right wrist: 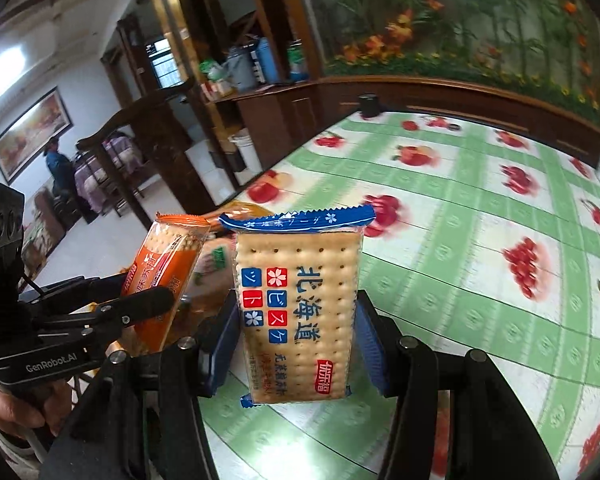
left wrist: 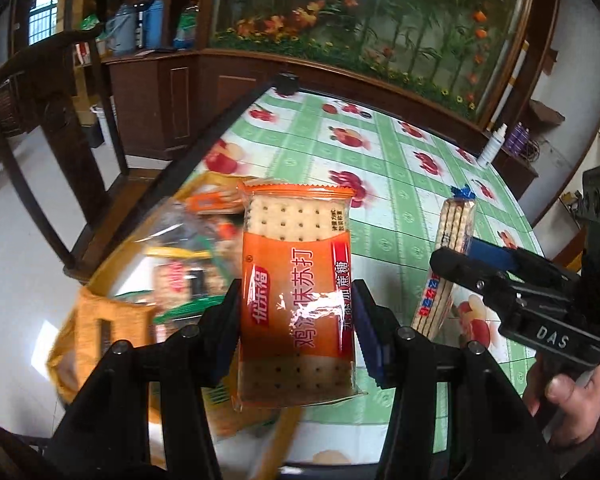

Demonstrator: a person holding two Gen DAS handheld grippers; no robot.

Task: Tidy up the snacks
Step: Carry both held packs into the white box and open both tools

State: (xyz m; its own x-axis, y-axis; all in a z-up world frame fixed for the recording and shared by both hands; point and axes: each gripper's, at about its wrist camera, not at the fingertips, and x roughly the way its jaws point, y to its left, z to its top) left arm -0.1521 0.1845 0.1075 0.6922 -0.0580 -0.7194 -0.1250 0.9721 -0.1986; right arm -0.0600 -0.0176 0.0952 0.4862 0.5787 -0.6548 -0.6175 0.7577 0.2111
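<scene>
My left gripper (left wrist: pixel 298 322) is shut on an orange packet of soda crackers (left wrist: pixel 296 280), held upright above the table's left part. My right gripper (right wrist: pixel 296 344) is shut on a blue-edged packet of crackers (right wrist: pixel 298 304), also upright in the air. Each packet shows edge-on in the other view: the blue-edged packet (left wrist: pixel 448 264) at the right, the orange packet (right wrist: pixel 162 276) at the left. An orange bag (left wrist: pixel 112 312) full of snack packets stands open below and left of the left gripper.
The table (right wrist: pixel 460 240) has a green and white checked cloth with fruit prints. A white bottle (left wrist: pixel 492 146) stands at its far right edge, a dark object (left wrist: pixel 286 82) at its far corner. A wooden chair (left wrist: pixel 56 128) and a cabinet stand to the left; a person's hands hold both gripper handles.
</scene>
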